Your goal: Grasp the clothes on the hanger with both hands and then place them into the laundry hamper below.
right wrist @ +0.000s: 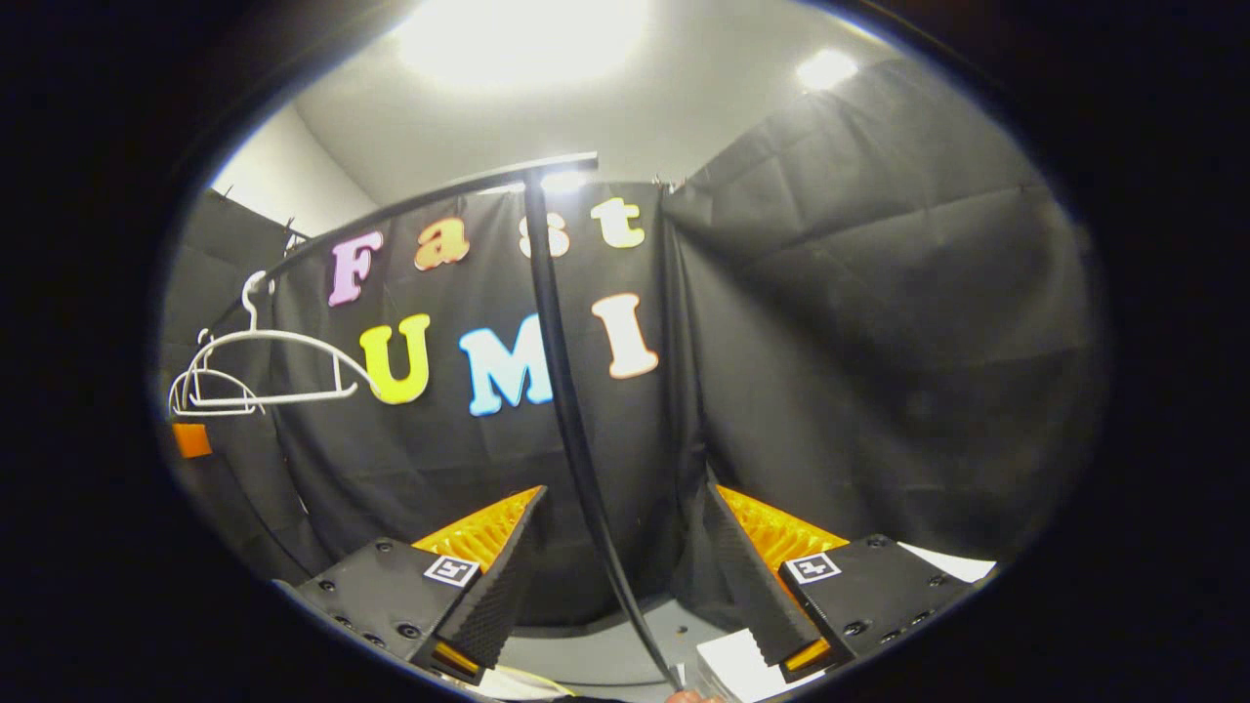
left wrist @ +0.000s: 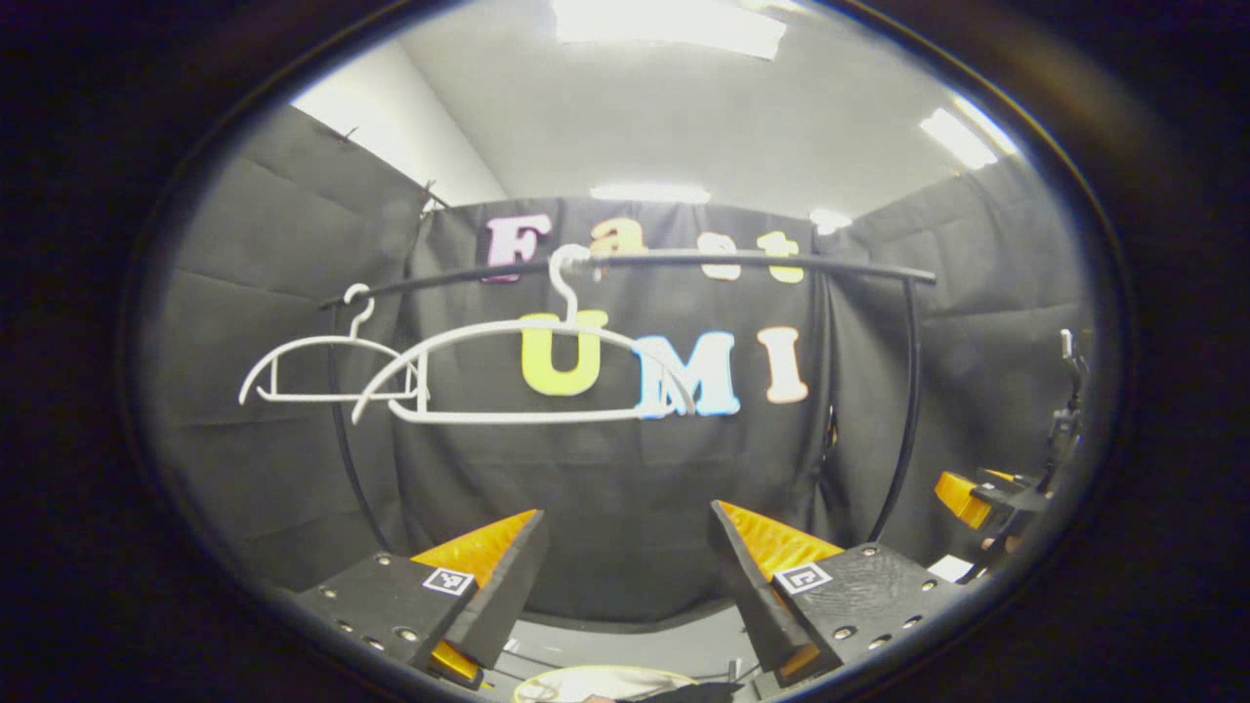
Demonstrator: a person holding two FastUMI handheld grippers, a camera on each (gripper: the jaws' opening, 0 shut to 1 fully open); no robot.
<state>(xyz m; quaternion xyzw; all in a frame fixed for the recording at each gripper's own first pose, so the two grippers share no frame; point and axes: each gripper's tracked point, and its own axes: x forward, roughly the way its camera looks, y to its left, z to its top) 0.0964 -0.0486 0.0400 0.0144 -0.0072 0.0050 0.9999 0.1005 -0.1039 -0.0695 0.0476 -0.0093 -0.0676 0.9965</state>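
Two bare white hangers hang on a black rail (left wrist: 684, 259) in the left gripper view, a small one (left wrist: 322, 366) at the left and a larger one (left wrist: 527, 376) nearer the middle. My left gripper (left wrist: 626, 510) stands open below them, with nothing between its fingers. Under it, at the bottom edge, lies a pale yellowish rounded shape (left wrist: 605, 679); I cannot tell whether it is cloth or the hamper's rim. My right gripper (right wrist: 625, 488) is open too, and the rail's black upright post (right wrist: 566, 410) runs through the gap farther off. The hangers (right wrist: 264, 366) sit at the left there.
The right gripper (left wrist: 977, 498) shows at the far right of the left gripper view, beside the rack's right post (left wrist: 913, 410). A piece of the left gripper (right wrist: 190, 439) shows at the left edge of the right gripper view. A white sheet (right wrist: 732, 669) lies on the grey floor.
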